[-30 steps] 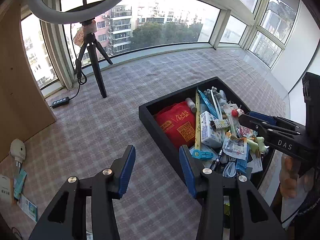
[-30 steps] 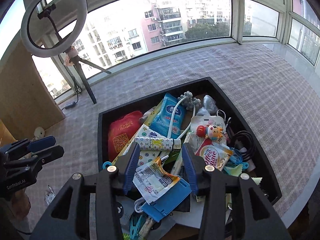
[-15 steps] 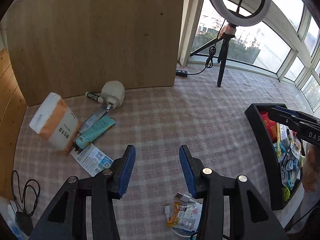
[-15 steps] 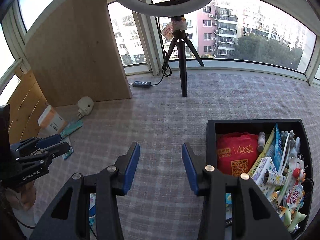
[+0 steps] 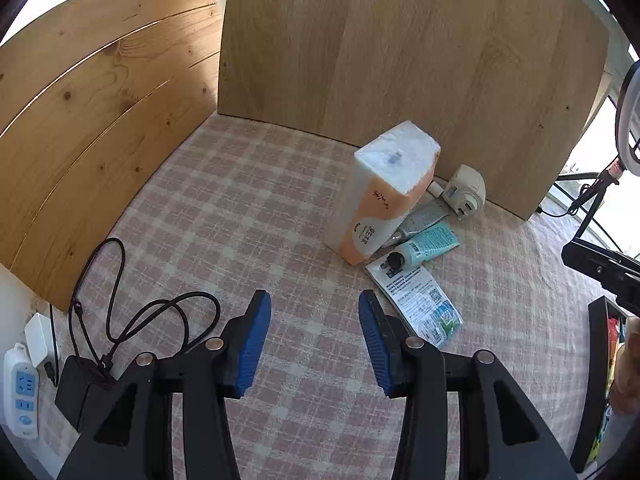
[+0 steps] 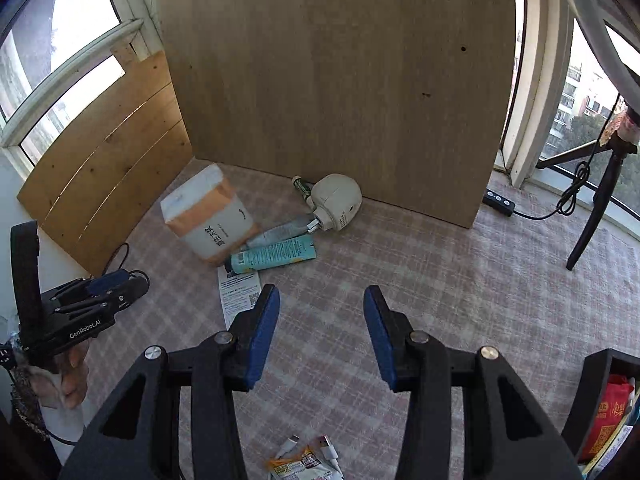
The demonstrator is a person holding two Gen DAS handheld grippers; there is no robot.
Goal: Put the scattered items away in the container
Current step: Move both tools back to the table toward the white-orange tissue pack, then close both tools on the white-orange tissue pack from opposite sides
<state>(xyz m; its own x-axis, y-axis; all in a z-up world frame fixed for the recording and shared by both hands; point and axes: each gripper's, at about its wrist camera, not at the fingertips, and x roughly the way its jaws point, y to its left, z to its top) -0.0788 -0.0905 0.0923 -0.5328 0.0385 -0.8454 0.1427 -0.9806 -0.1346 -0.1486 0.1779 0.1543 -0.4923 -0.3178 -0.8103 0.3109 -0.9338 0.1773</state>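
Observation:
An orange and white tissue pack (image 5: pixel 382 196) (image 6: pixel 210 214) stands tilted on the checked cloth by the wooden board. Beside it lie a teal tube (image 5: pixel 426 248) (image 6: pixel 274 258), a silver tube (image 6: pixel 282 232), a beige plug-shaped device (image 5: pixel 464 194) (image 6: pixel 334 202) and a printed flat packet (image 5: pixel 420 300) (image 6: pixel 240 294). My left gripper (image 5: pixel 314 340) is open and empty, short of the tissue pack. My right gripper (image 6: pixel 320 334) is open and empty, nearer than the tubes. The black container's corner (image 6: pixel 596 392) (image 5: pixel 596 364) shows at the right edge, with a red pouch (image 6: pixel 610 408) inside.
Wooden boards (image 5: pixel 400 48) wall off the back and left. A black cable and adapter (image 5: pixel 120 320) and a power strip (image 5: pixel 20 392) lie at the left. A ring-light tripod (image 6: pixel 596 196) stands at the right. A snack packet with a white cable (image 6: pixel 306 460) lies near me.
Both grippers have swung left, away from the black container and towards the scattered items by the wooden board. Both stay open and empty.

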